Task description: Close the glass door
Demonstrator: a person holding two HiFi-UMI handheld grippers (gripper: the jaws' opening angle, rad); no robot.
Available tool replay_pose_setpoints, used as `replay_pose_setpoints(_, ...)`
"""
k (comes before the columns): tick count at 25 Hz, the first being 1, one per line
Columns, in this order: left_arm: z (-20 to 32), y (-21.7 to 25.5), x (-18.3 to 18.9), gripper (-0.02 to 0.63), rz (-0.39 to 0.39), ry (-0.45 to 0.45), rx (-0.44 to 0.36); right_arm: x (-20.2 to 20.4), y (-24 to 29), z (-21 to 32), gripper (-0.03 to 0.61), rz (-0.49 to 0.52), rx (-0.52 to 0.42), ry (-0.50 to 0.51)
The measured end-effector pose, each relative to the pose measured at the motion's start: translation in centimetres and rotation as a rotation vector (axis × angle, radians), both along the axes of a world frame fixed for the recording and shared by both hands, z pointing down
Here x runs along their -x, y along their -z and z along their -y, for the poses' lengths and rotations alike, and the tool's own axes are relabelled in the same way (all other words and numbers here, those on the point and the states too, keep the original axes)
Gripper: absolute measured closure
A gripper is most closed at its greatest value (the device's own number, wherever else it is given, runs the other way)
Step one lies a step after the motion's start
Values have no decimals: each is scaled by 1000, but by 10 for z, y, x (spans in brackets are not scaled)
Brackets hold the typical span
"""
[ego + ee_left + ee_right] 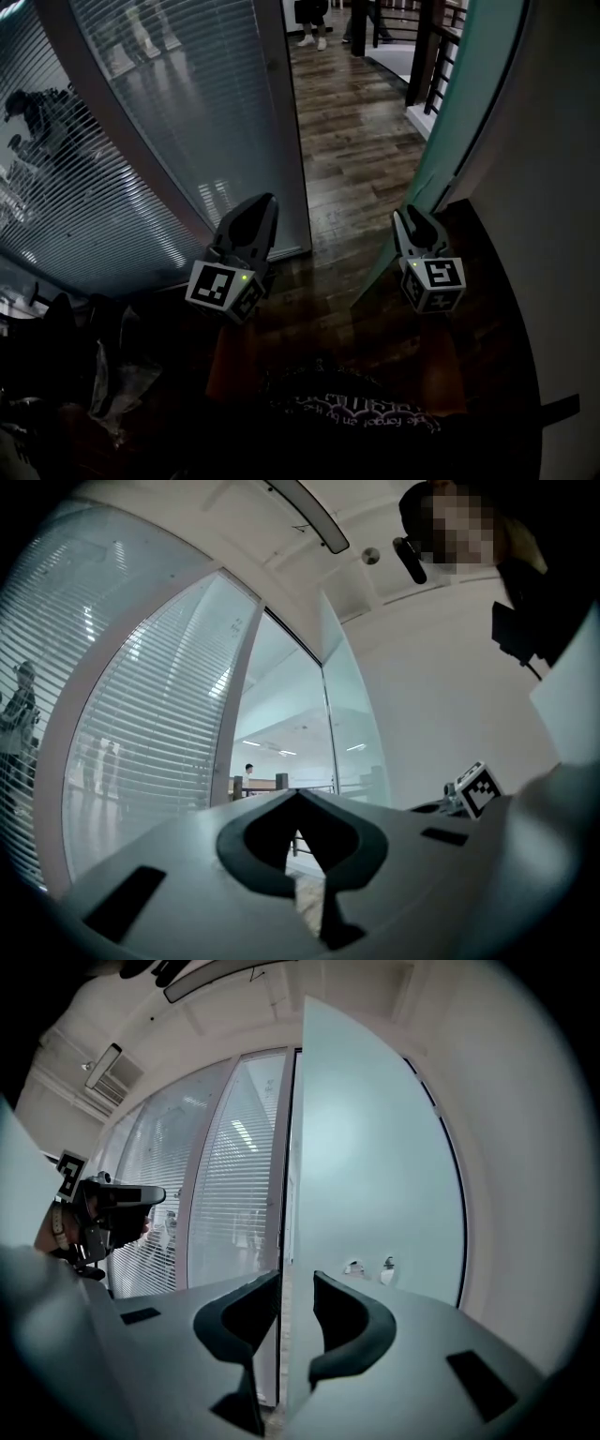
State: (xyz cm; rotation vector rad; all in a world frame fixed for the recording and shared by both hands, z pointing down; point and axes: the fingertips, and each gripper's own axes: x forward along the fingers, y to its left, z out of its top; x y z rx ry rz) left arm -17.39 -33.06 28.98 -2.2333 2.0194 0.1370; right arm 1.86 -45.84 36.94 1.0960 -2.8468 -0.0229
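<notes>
The frosted glass door (469, 103) stands swung open at the right, its free edge pointing toward me. My right gripper (419, 220) is at that edge. In the right gripper view the gripper (296, 1279) is open, and the door (375, 1147) has its thin edge in the gap between the jaws, nearer the left jaw. My left gripper (258, 211) hovers in the doorway, apart from the door, in front of the blinds panel. Its tips meet with nothing held (298, 794). The door pane (352, 724) also shows in the left gripper view.
A fixed glass wall with blinds (169, 122) fills the left. Wooden floor (356, 122) runs through the opening to a dark railing (431, 47) and a person's feet (314, 37). A white wall (562, 187) is behind the door. Two small fittings (370, 1267) show low on the door.
</notes>
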Motion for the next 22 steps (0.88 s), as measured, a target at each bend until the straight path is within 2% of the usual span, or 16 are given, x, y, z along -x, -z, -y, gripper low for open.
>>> replay_pose_setpoints(16,28,-8,35,612,-5,18,-7,49,-5,18,477,-19,-17,76)
replay_pose_setpoints(22,28,-10,55,612,-6,57,-1,65,-8,28,477,-16,-8,87)
